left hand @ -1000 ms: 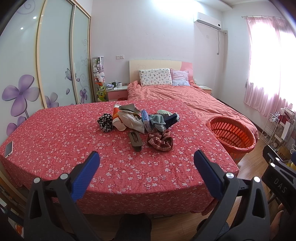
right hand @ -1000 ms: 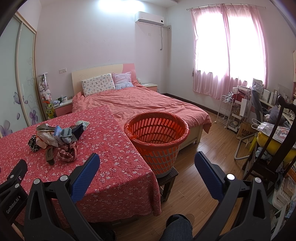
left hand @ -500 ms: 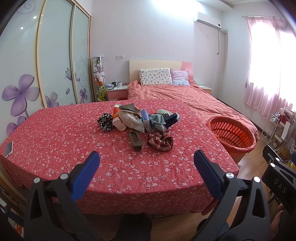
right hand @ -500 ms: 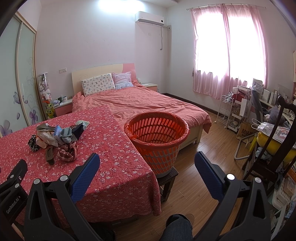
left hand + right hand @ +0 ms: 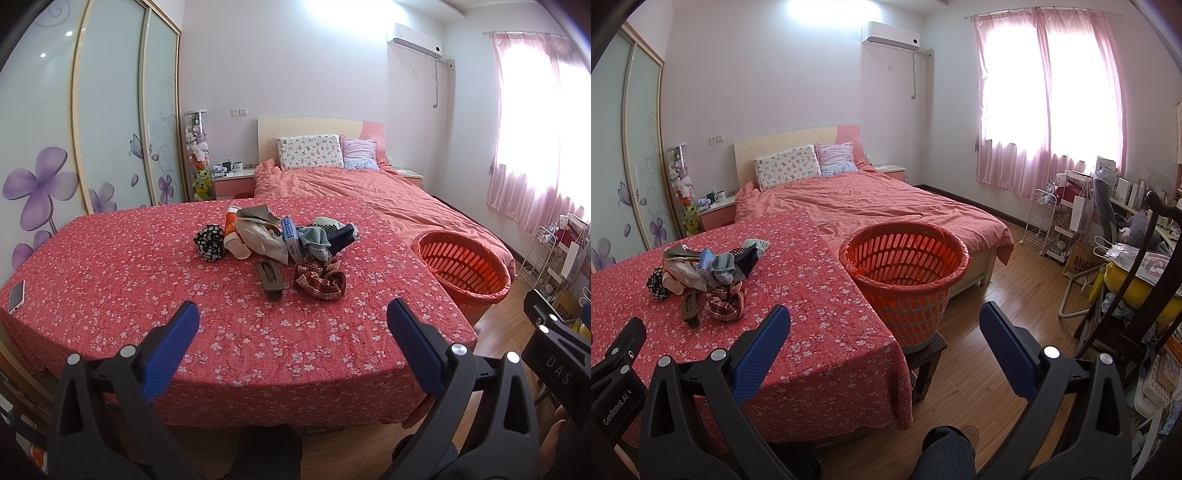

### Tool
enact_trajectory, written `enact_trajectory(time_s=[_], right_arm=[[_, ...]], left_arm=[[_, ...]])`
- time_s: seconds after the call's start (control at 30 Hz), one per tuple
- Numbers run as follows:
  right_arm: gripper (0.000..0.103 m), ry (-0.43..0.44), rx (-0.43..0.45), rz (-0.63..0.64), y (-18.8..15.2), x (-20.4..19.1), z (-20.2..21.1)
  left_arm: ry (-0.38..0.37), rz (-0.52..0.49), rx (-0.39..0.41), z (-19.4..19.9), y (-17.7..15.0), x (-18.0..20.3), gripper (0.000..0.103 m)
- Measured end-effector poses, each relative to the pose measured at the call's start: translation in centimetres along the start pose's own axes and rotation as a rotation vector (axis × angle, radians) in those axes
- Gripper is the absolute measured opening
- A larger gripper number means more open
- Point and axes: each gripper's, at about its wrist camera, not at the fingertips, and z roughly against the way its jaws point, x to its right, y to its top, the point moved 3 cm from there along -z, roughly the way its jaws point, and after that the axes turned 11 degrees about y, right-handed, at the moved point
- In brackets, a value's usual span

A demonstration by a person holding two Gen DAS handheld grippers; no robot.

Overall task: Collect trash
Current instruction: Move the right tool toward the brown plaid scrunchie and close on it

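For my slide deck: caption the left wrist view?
Open left gripper faces piled trash on floral table, orange basket beside.

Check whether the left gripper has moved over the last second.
No. In its own view the left gripper frames the red flowered tablecloth and the orange slotted plastic basket exactly as before.

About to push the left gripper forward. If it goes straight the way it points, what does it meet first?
The left gripper, open and empty, would probably meet the brown flat piece and checked cloth at the near edge of the pile, or the flowered tablecloth before them if angled down; depth is unclear.
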Motion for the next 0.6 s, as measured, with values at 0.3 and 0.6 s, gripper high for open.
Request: enact_trajectory(time_s=[0.3,0.6], right_arm=[[0.101,0.050,0.013,-0.002,0.4,-0.4,-1.3],[0.101,0.207,-0.011,0.083,1.5,-4.2,-5.4]], left_arm=[[0.050,0.051,-0.019,-2.2,0.5,-2.1,0.099],[0.169,0.118,-0.041,-7.5,1.9,-7.2,0.099]])
